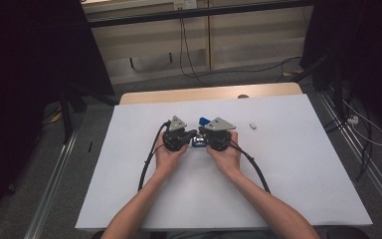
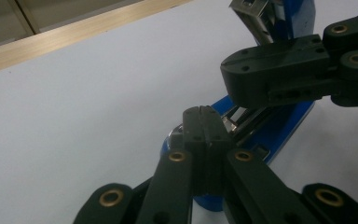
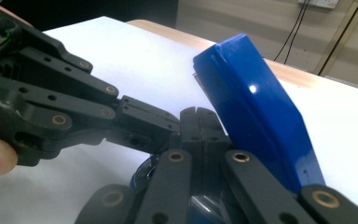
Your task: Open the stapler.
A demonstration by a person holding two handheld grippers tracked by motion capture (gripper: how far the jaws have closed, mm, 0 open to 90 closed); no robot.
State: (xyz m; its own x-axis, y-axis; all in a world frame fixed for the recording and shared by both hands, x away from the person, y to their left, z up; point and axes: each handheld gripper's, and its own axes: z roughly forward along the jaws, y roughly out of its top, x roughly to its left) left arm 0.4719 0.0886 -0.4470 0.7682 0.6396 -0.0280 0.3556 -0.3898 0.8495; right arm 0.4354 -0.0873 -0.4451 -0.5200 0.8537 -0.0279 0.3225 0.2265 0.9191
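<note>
A blue stapler (image 1: 199, 143) lies mid-table with its top arm (image 3: 251, 107) swung up. Both grippers meet over it, tip to tip. My left gripper (image 1: 194, 133) is shut, pads together with nothing between them; in the left gripper view its tips (image 2: 203, 114) rest over the stapler's blue base (image 2: 284, 128) and metal channel. My right gripper (image 1: 202, 131) is also shut and holds nothing. In the right gripper view its tips (image 3: 199, 114) sit against the raised top arm, with the left gripper (image 3: 172, 127) reaching in from the left. The right gripper (image 2: 235, 74) crosses the left gripper view above the base.
A small white piece (image 1: 252, 126) lies to the right of the grippers. The white table top (image 1: 288, 164) has a wooden strip (image 1: 209, 93) along its far edge. Black cables trail from both grippers toward the near edge. Dark stands flank the table.
</note>
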